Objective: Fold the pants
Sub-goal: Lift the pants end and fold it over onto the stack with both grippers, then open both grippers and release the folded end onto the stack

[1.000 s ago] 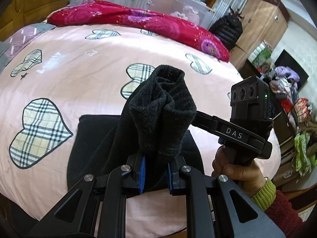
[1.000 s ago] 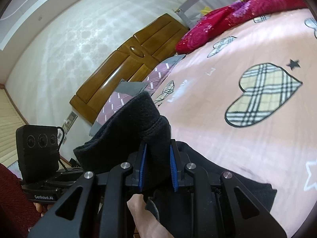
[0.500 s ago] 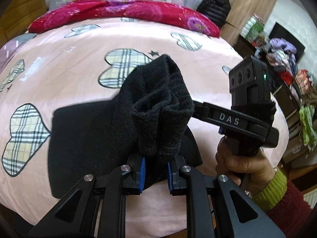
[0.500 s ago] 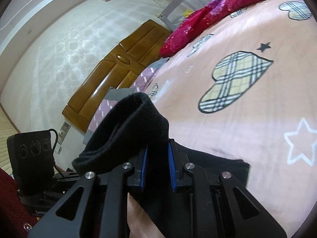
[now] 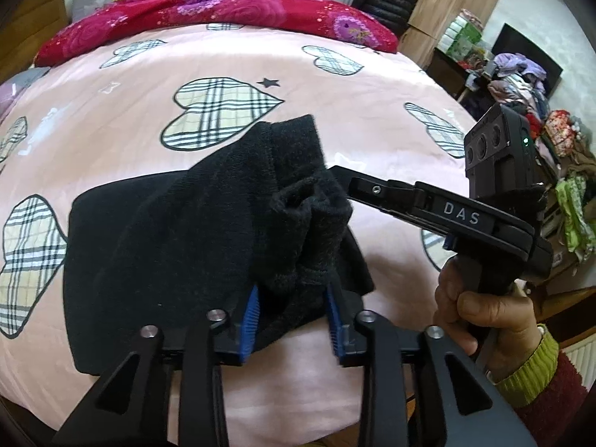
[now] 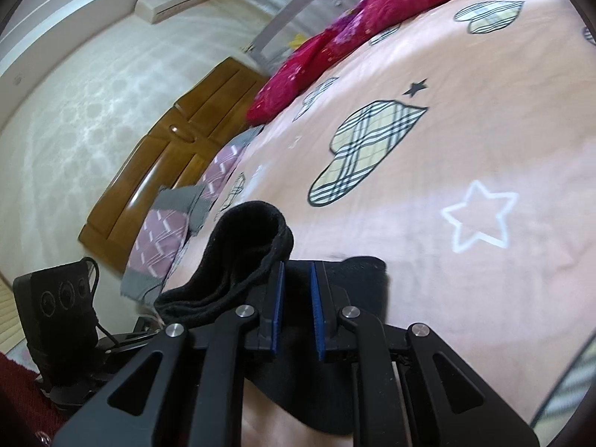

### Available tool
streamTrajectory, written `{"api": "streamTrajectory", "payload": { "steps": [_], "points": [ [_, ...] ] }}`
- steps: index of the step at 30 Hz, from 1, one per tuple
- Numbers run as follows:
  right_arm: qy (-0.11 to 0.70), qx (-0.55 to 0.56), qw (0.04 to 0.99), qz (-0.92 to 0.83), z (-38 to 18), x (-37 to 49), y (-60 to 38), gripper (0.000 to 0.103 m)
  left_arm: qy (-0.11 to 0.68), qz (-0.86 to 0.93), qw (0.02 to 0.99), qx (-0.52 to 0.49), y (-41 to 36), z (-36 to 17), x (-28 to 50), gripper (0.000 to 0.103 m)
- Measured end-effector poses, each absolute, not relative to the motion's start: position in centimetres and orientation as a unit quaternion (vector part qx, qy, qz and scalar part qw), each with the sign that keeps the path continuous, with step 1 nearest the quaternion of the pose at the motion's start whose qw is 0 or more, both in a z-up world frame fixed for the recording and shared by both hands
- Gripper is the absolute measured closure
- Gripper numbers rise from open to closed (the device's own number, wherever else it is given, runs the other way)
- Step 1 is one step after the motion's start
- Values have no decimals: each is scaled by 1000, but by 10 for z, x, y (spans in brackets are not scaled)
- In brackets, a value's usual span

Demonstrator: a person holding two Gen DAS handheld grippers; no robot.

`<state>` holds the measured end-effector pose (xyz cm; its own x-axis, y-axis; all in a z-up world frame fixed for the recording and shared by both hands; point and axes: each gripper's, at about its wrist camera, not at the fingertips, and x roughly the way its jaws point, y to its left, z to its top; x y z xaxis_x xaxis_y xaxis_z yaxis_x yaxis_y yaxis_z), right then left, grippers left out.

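Note:
The black pants [image 5: 178,238] lie folded on the pink bed sheet [image 5: 335,119]. A bunched end of them [image 5: 309,223] sags between the blue pads of my left gripper [image 5: 292,311], whose jaws stand apart. My right gripper [image 6: 296,309] is open, with nothing between its pads. The pants' rolled edge [image 6: 246,246] rests just left of its left finger. From the left wrist view the right gripper [image 5: 428,208] reaches in from the right, its tip at the bunched cloth.
A red floral quilt [image 5: 223,15] lies along the bed's far side. A wooden headboard [image 6: 178,149] and patterned pillows [image 6: 167,231] are at the left. A wardrobe [image 5: 447,3] and piles of clothes [image 5: 521,85] stand off the bed's right side.
Both grippers have opened and let go of the pants. The lifted bunch has dropped lower onto the folded pants. Both views have swung across the bed.

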<state>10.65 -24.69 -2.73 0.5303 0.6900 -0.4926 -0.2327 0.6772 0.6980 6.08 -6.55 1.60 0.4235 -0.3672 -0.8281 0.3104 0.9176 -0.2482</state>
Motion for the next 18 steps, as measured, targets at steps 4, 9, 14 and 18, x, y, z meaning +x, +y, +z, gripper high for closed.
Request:
{"api": "streamTrajectory", "payload": {
  "steps": [4,9,14,18],
  "points": [
    [398,288,835,248,-22,94,-249,65,492,-231,839,-40,-65,24,56,56],
    [383,294,848,220,-10,81,-252,32,483,-228,844,-51,-51,32,51,47],
    [385,286,853,207,3,73,-246,26,485,-206,846,-81,-25,36,52,46],
    [394,279,853,197,10,70,-235,19,482,-183,850,-104,-1,38,53,40]
  ]
}}
